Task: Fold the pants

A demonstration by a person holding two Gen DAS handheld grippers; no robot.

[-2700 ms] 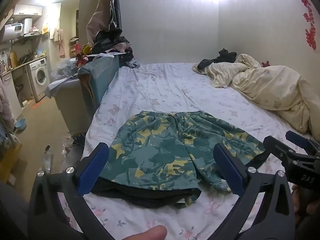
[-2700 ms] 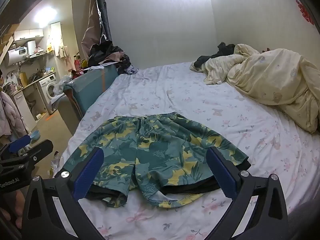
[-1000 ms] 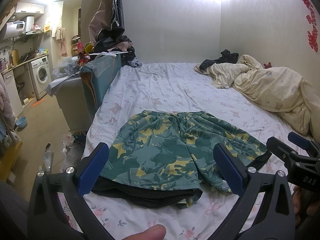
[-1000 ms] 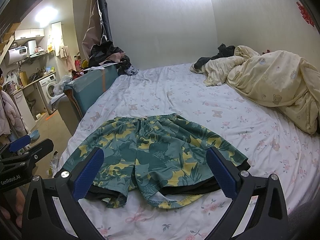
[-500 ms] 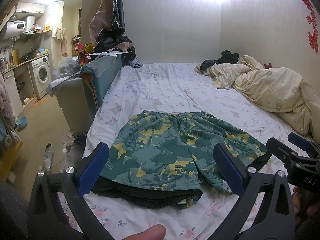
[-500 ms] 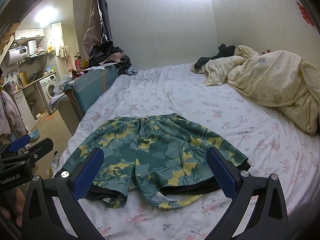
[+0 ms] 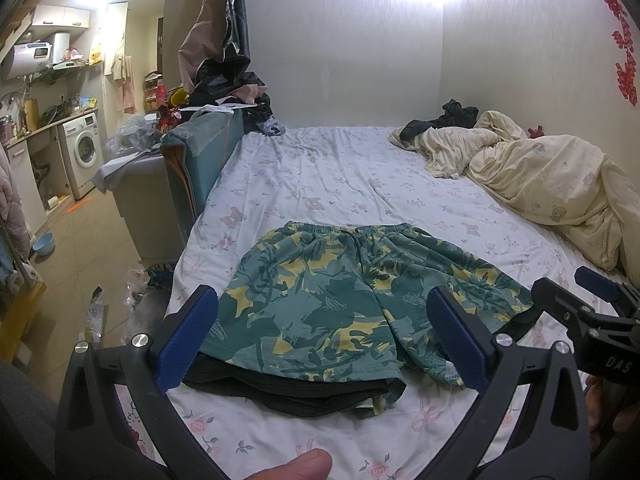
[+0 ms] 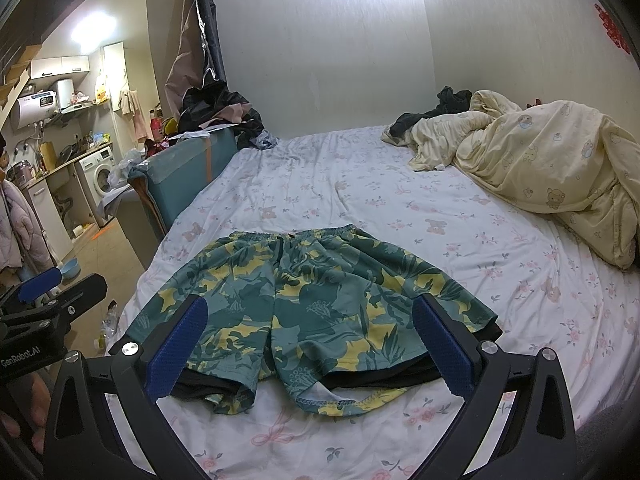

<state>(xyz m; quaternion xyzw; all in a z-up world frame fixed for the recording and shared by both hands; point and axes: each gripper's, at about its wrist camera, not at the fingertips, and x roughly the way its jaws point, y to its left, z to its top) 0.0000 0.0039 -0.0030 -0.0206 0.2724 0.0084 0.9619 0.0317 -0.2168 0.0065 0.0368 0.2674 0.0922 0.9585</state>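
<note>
Green and yellow patterned shorts (image 7: 352, 304) (image 8: 312, 304) lie flat on the flowered bed sheet (image 7: 320, 184) (image 8: 460, 264), waistband far, leg hems near. A black lining sticks out under both hems. My left gripper (image 7: 324, 340) hovers open above the near left leg, nothing between its blue pads. My right gripper (image 8: 312, 344) hovers open over the hems, also holding nothing. Each gripper shows at the edge of the other's view: the right gripper (image 7: 600, 328) at the right, the left gripper (image 8: 40, 304) at the left.
A crumpled cream duvet (image 7: 540, 176) (image 8: 540, 160) with dark clothes (image 7: 452, 118) fills the bed's far right. A teal sofa end (image 7: 200, 160) with piled clothes stands along the bed's left side. Beyond lie floor, a washing machine (image 7: 82, 148) and a blue bowl (image 7: 42, 242).
Hardly anything differs. Both grippers stay open and hover in nearly the same spot over the shorts, which lie as before.
</note>
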